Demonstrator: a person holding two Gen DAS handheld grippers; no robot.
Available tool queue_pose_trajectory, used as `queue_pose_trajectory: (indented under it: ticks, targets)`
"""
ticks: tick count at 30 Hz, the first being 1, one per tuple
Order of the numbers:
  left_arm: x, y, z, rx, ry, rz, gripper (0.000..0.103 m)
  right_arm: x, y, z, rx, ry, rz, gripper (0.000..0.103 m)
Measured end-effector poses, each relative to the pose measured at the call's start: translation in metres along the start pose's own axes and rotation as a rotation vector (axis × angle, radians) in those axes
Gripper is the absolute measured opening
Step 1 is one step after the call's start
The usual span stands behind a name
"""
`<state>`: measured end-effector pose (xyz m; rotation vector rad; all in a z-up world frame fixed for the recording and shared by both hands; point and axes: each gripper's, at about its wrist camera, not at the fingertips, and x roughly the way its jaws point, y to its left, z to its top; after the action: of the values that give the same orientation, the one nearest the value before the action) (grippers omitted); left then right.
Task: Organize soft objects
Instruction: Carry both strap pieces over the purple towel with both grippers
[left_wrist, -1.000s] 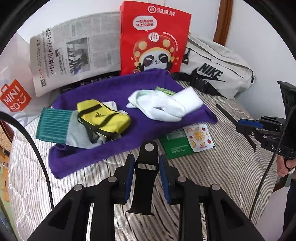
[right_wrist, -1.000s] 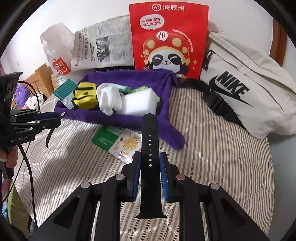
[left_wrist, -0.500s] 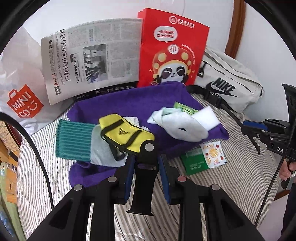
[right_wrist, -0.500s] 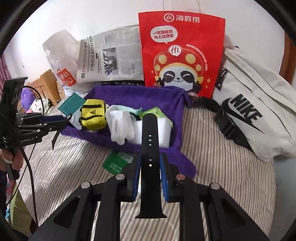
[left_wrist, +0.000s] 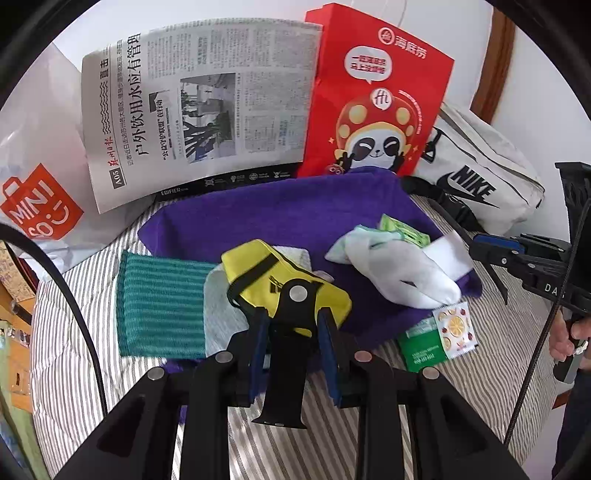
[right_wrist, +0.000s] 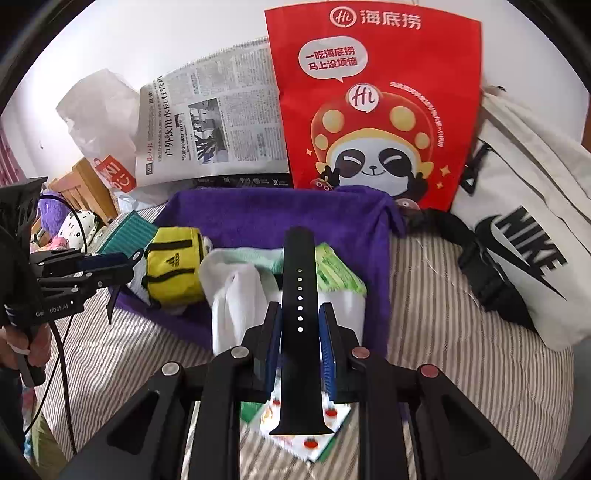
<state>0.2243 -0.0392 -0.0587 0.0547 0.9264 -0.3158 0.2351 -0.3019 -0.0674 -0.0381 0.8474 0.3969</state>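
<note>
Left gripper (left_wrist: 293, 325) clamping short black strap (left_wrist: 286, 354), right gripper (right_wrist: 299, 332) clamping holed strap (right_wrist: 298, 317) (above purple towel (right_wrist: 258, 218))

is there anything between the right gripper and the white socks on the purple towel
Only its own load: the right gripper is shut on a black watch strap, which juts forward over the white socks. Otherwise nothing visible blocks the way.

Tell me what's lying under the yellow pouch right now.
The yellow pouch lies on a grey and teal cloth and a white cloth, all on the purple towel. Anything directly beneath the pouch is covered.
</note>
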Motion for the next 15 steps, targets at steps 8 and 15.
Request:
queue_pose_trajectory:
  ticks: [8, 15]
  targets:
    - [0.016, 0.014, 0.012, -0.019, 0.011, -0.003, 0.026, 0.034, 0.003, 0.027, 0.020, 0.011, 0.002, 0.020]
    - [0.028, 0.018, 0.019, -0.021, 0.025, -0.007, 0.026, 0.061, 0.012, 0.039, 0.024, 0.040, -0.002, 0.020]
